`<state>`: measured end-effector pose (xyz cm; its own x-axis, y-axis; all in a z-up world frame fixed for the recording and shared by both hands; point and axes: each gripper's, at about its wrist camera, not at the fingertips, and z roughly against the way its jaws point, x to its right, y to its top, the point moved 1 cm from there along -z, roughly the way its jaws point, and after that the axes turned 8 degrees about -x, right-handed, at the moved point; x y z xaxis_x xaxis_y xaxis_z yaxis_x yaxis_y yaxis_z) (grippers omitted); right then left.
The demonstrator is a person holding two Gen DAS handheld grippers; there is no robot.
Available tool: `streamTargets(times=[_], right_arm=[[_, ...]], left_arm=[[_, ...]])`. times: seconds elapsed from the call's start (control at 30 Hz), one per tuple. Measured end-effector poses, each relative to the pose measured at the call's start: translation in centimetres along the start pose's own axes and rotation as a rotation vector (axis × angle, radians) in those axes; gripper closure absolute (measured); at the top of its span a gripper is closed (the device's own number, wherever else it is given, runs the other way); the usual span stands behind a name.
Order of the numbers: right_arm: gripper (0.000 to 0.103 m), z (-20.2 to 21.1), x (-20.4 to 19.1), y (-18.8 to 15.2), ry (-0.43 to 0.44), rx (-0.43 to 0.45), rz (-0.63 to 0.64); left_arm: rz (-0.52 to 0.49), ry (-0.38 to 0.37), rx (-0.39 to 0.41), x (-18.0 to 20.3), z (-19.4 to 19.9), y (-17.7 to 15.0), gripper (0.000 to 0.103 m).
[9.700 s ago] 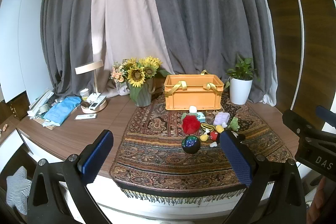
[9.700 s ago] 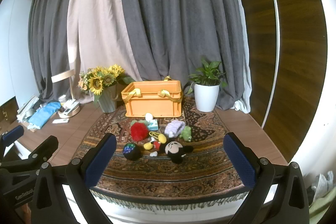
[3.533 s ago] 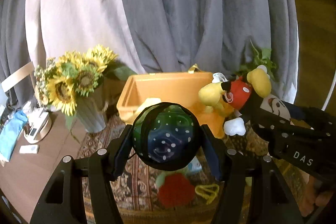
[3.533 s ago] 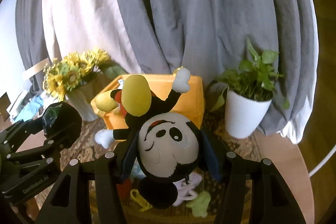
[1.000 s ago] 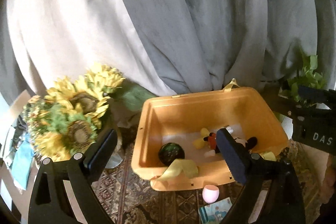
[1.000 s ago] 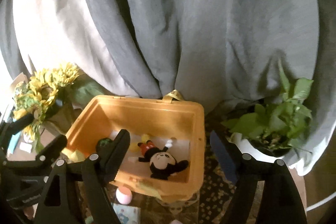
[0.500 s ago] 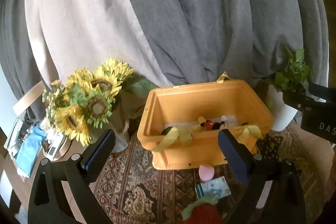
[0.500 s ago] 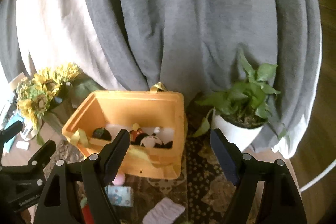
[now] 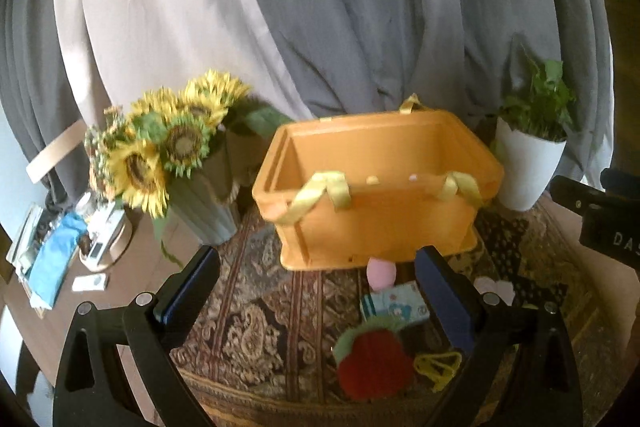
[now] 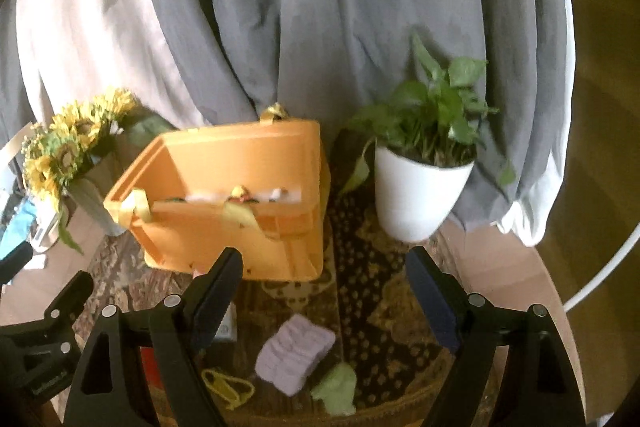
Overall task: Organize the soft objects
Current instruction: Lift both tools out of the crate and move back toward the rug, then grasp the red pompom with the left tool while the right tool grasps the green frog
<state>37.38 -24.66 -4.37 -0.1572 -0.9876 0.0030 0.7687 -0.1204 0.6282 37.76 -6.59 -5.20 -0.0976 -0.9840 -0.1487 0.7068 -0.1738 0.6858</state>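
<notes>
Judging by looks, everything left on the rug (image 9: 256, 323) is light and squashy, so you can pinch each piece across its middle without fear of breaking it. The one orange crate (image 9: 384, 195) stands on the rug on the tabletop (image 9: 100, 307), between the sunflower vase and the white plant pot; bits of toys show just over its near wall.

The red plush strawberry (image 9: 374, 367) lies nearest your left gripper (image 9: 318, 297), whose jaws stand wide with nothing between them: take it across the round body, not the green frill. The lavender ribbed pad (image 10: 294, 357) sits in front of your right gripper (image 10: 324, 301), whose jaws are opening, also empty; squeeze across its short side.

Smaller pieces, one each: a blue printed packet (image 9: 394, 305), likely slippery; a pink egg-shaped ball (image 9: 382, 273) touching the crate's foot, likely to roll; a pale green plush (image 10: 336, 389); a yellow cord loop (image 10: 228, 391), limp, best hooked.
</notes>
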Motion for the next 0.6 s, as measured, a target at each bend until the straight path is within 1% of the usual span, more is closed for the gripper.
streamTargets(times=[0.2, 0.3, 0.37, 0.6], right_arm=[[0.019, -1.1, 0.2, -1.7, -0.01, -0.067, -0.014], [0.019, -1.9, 0.5, -2.6, -0.012, -0.113, -0.032], [0.019, -2.5, 0.8, -3.1, -0.012, -0.148, -0.042], [0.019, -4.2, 1.6, -4.7, -0.005, -0.238, -0.08]], left_arm=[[0.012, -0.018, -0.081, 0.3, -1.3, -1.7, 0.003], [0.029, -0.045, -0.135, 0.5, -2.2, -2.5, 0.003], [0.026, -0.05, -0.164, 0.8, -2.8, -2.8, 0.003], [0.024, -0.07, -0.236, 1.6, -3.9, -3.9, 0.003]])
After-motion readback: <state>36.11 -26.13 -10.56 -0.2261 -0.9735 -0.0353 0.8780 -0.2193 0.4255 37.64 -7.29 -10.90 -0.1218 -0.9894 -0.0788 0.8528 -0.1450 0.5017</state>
